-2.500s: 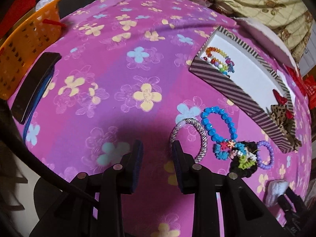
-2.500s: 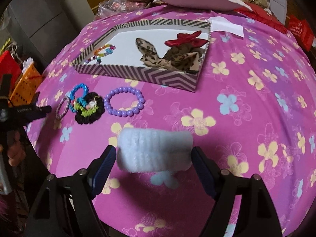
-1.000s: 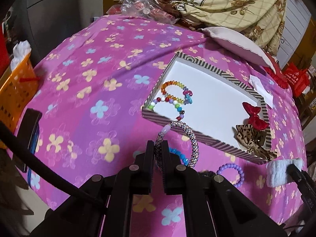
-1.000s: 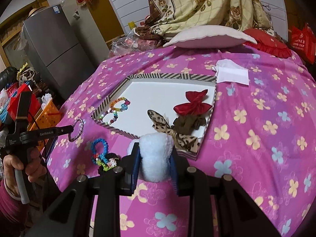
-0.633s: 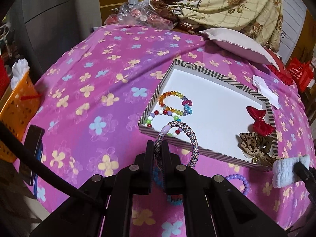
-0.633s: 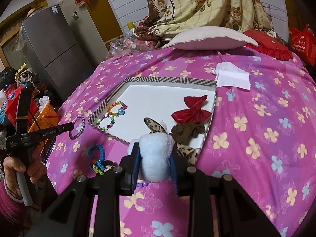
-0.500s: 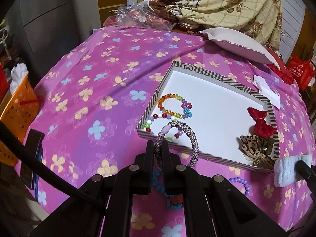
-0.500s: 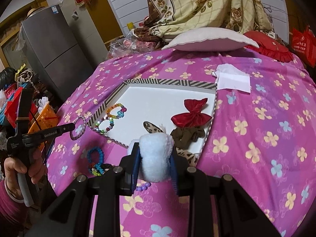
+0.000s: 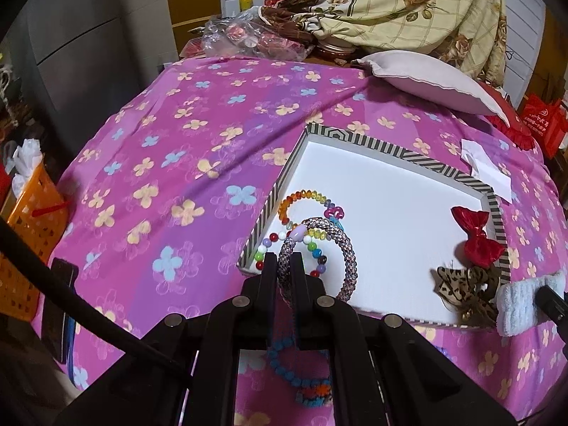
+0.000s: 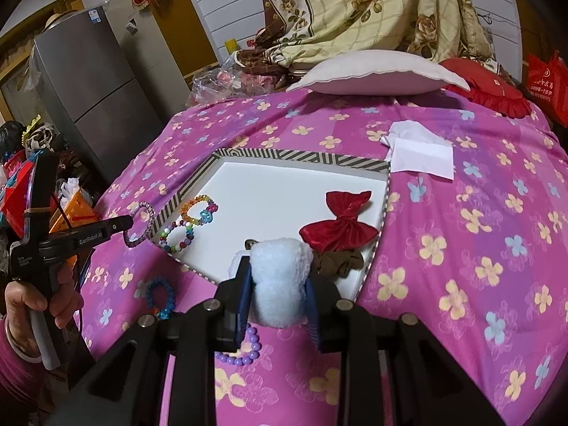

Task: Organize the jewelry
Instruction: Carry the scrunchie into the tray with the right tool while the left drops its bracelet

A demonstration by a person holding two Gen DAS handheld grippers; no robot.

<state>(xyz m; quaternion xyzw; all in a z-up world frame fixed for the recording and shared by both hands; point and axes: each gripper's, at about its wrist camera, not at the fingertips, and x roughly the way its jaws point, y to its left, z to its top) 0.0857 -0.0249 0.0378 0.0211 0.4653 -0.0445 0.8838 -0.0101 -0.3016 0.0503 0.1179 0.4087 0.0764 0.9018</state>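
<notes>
My left gripper is shut on a silver woven bracelet and holds it above the near left corner of the striped box. In the right wrist view the left gripper and the bracelet hang just left of the box. My right gripper is shut on a fluffy white hair band above the box's near edge; the band also shows in the left wrist view. Colourful bead bracelets, a red bow and a leopard bow lie in the box.
A blue bead bracelet and a purple bead bracelet lie on the pink flowered cloth in front of the box. An orange basket, a pillow and white paper surround it.
Both grippers closed on their items, lifted them off the cloth and moved forward toward the box. The left gripper now holds the bracelet over the box corner.
</notes>
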